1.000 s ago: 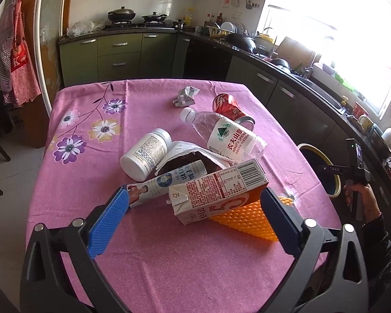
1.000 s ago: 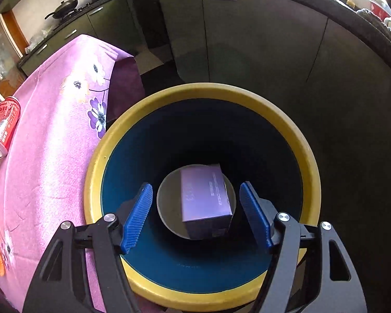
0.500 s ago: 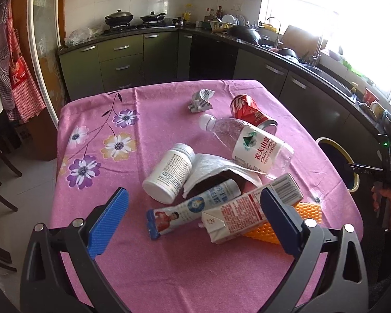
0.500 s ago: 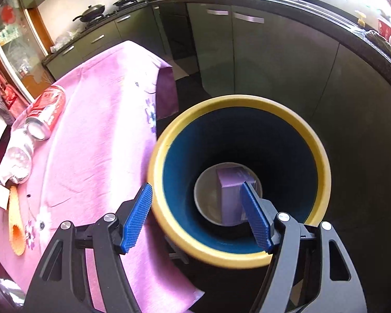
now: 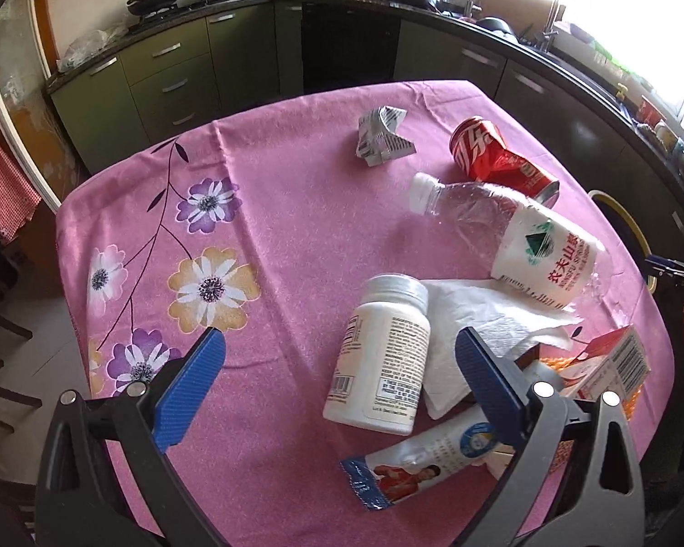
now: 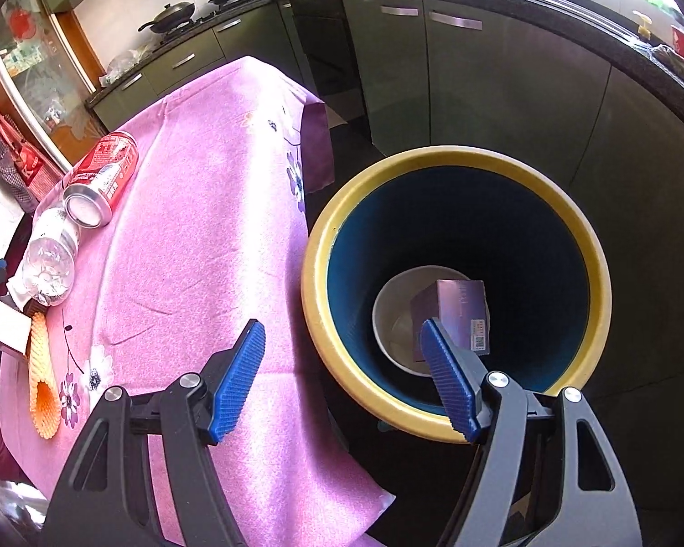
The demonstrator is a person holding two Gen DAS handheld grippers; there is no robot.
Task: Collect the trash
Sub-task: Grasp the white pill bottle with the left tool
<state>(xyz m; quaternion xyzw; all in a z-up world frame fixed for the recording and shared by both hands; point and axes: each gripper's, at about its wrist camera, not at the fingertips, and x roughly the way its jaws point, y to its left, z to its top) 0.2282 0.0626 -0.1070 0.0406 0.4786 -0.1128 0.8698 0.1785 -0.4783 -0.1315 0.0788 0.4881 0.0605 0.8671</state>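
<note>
My left gripper (image 5: 339, 371) is open and empty above the pink table. Near it lie a white pill bottle (image 5: 380, 353), a paper napkin (image 5: 483, 319), a clear water bottle (image 5: 515, 237), a red can (image 5: 497, 159), a crumpled wrapper (image 5: 380, 134), a sachet (image 5: 424, 460) and a red-white carton (image 5: 615, 364). My right gripper (image 6: 342, 378) is open and empty, at the table edge beside the yellow-rimmed bin (image 6: 314, 269). A purple box (image 6: 458, 314) lies in the bin.
The pink flowered tablecloth (image 5: 273, 228) covers the table. An orange foam net (image 6: 41, 378) lies near its corner. Dark green kitchen cabinets (image 6: 433, 68) stand behind the bin. The bin rim also shows in the left wrist view (image 5: 620, 214).
My left gripper has moved left and forward, so the pill bottle now lies between its fingers. My right gripper has swung left from above the bin to the table edge.
</note>
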